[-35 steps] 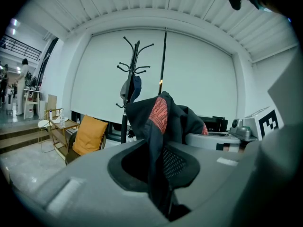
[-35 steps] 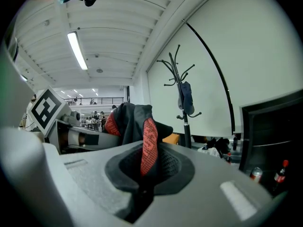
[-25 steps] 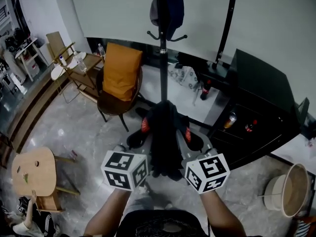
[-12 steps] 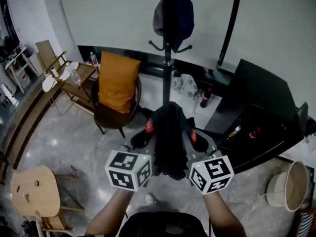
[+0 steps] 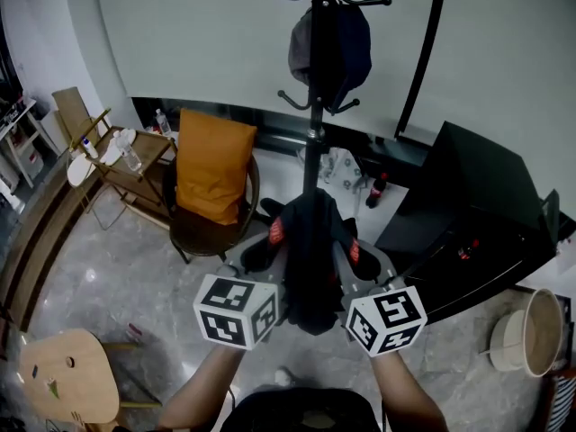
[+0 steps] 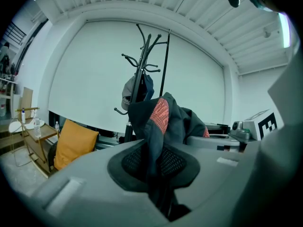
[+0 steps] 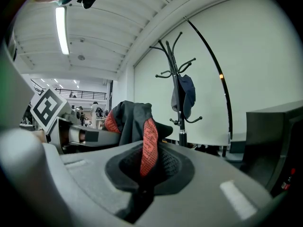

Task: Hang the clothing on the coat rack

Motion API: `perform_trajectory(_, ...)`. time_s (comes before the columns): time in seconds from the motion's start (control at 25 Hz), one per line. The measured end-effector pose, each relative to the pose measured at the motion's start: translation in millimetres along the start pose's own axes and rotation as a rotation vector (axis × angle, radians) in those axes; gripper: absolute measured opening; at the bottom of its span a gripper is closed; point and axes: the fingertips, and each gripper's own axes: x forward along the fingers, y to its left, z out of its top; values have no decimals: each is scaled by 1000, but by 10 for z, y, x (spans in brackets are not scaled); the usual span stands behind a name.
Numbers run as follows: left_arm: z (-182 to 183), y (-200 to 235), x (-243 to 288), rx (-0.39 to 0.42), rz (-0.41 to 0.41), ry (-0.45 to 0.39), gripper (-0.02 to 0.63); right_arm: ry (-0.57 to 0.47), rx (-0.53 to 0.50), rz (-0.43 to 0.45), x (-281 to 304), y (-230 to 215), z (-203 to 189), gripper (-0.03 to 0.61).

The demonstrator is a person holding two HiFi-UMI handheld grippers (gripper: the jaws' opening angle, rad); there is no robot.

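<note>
A dark garment with red patches (image 5: pixel 310 250) hangs bunched between my two grippers, held up in front of me. My left gripper (image 5: pixel 270 264) is shut on its left part, the cloth (image 6: pixel 158 126) pinched between the jaws. My right gripper (image 5: pixel 355 264) is shut on its right part, a red strip (image 7: pixel 149 145) running down into the jaws. The black coat rack (image 5: pixel 317 106) stands straight ahead beyond the garment; a dark cap (image 5: pixel 331 48) hangs on one of its upper hooks. The rack's pole also shows in the left gripper view (image 6: pixel 137 86) and the right gripper view (image 7: pixel 177 93).
A chair with an orange cushion (image 5: pixel 211 165) stands left of the rack. A wooden side table (image 5: pixel 117 151) with bottles is further left. A black cabinet (image 5: pixel 477 205) stands on the right, a round basket (image 5: pixel 531 336) at far right, a wooden stool (image 5: pixel 63 376) at lower left.
The view has tilted up and closed in on the rack: its upper hooks and cap now show lower in frame. Both grippers have kept their hold on the garment.
</note>
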Motion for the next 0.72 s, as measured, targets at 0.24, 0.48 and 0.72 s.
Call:
perform_trajectory(0.24,59,218,64,4,-34,-9,48,-6,-8,-41,190,53,34,20)
perform_trajectory(0.48,130,295,145,13,-55,-22,48,-23,-23,-69,297,20,101,20)
perform_trajectory(0.72,185,332,307,28,-62,-27,48,-47,-24,-87,419,-118,147,20)
